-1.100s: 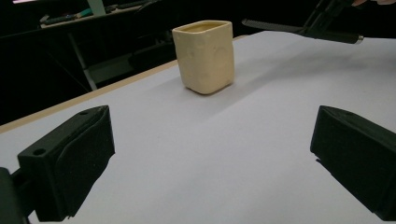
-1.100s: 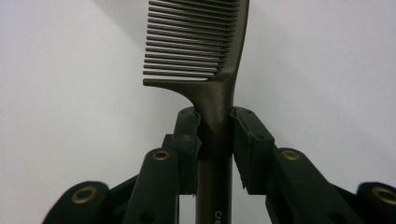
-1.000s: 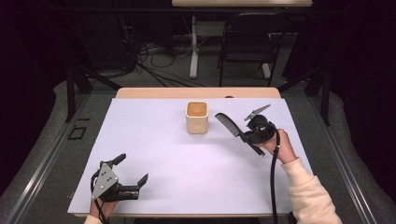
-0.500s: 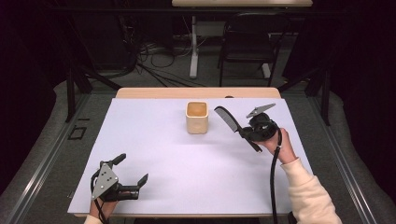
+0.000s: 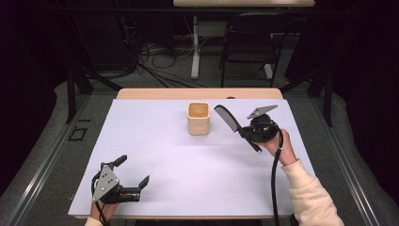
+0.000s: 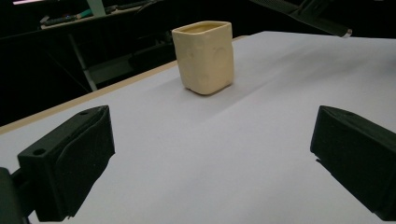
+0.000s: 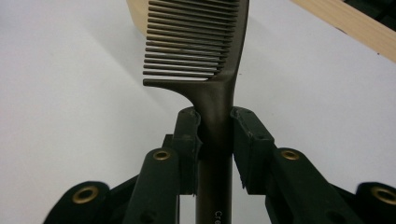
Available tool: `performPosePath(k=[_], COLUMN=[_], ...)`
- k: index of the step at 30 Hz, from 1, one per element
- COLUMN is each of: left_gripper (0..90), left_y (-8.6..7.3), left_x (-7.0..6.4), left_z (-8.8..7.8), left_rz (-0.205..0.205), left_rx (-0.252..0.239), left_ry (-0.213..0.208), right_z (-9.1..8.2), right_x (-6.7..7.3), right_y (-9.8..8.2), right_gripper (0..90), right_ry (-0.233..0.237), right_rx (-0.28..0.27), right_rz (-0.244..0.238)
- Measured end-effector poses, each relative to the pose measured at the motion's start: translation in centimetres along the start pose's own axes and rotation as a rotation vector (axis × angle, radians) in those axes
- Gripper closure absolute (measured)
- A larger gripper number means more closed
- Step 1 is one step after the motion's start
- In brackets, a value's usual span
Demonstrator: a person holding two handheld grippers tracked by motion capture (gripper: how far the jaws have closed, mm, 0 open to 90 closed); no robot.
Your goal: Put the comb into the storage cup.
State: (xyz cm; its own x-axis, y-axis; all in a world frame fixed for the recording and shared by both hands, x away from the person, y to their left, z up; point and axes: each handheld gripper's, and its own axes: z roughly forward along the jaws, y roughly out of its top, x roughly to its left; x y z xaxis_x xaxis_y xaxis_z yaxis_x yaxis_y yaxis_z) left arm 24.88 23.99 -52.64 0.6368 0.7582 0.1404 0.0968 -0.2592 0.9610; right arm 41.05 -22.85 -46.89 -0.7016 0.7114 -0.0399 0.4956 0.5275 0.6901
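The right tongs [image 7: 215,135] clench a comb [image 7: 205,51] at the cup's [image 5: 198,118] three o'clock. The cup's inside cannot be made out. The left tongs [image 5: 132,171] gape, released, at seven o'clock.

In the right gripper view, the comb [image 7: 198,42] is cut off by the top edge, so its tip cannot be seen. Its handle runs off the bottom edge, where printed lettering is cut short and unreadable. The cream cup [image 7: 136,14] hides behind the comb's teeth, leaving a mere corner visible. In the left gripper view, the left gripper [image 6: 212,163] has both jaws cropped by the bottom edge. In the high view, the inside of the cup [image 5: 198,117] is too small to make out.
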Motion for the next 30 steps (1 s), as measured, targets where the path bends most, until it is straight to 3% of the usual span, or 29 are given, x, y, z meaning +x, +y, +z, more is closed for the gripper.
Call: performPosePath(k=[30], left_gripper=[0.0], left_y=[0.00], left_x=[0.00], left_z=[-0.01], left_rz=[-0.005], left_rx=[-0.003], left_ry=[0.001], right_z=[0.12], right_x=[0.65], right_y=[0.59], right_gripper=[72.0], right_ry=[0.008], right_rx=[-0.128], right_rz=[0.001])
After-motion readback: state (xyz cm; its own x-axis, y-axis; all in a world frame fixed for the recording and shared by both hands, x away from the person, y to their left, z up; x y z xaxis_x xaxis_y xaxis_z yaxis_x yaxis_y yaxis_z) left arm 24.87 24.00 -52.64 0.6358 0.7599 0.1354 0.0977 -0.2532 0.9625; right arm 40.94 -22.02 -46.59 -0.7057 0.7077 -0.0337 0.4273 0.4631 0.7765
